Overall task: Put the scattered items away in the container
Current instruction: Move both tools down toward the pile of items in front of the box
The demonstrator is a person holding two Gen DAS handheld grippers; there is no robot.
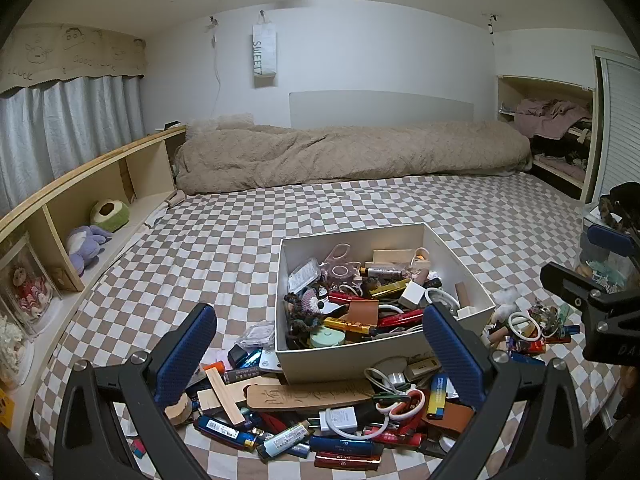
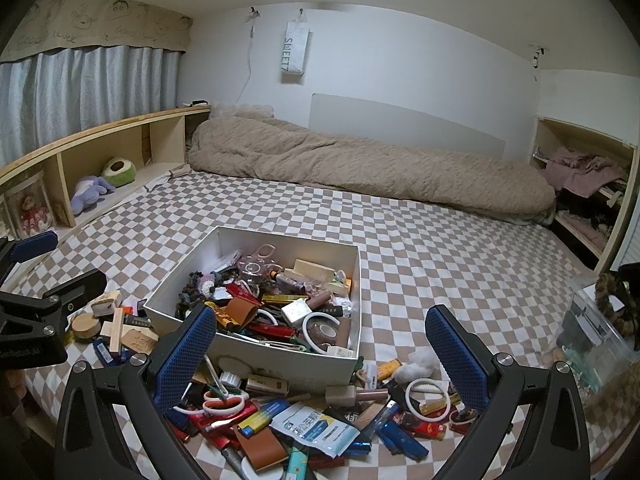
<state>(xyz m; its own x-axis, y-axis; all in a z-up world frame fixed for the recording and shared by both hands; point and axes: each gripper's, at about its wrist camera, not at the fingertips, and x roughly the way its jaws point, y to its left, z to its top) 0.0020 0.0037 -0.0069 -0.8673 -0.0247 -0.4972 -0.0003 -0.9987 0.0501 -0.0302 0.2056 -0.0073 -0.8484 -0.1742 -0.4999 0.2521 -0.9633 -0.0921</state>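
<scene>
White box (image 2: 256, 364) heaped with small items, clutter (image 2: 312, 420) scattered before it, right gripper (image 2: 320, 344) jaws wide apart, empty

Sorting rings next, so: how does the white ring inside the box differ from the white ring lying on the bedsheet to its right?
The white ring in the box lies tilted on piled clutter, with a tape roll showing inside it; the white ring on the bedsheet lies flat beside lighters, and inside it mostly bare sheet shows. The boxed one is already tidied; the other is not. Both are thin white hoops of similar apparent size.
</scene>
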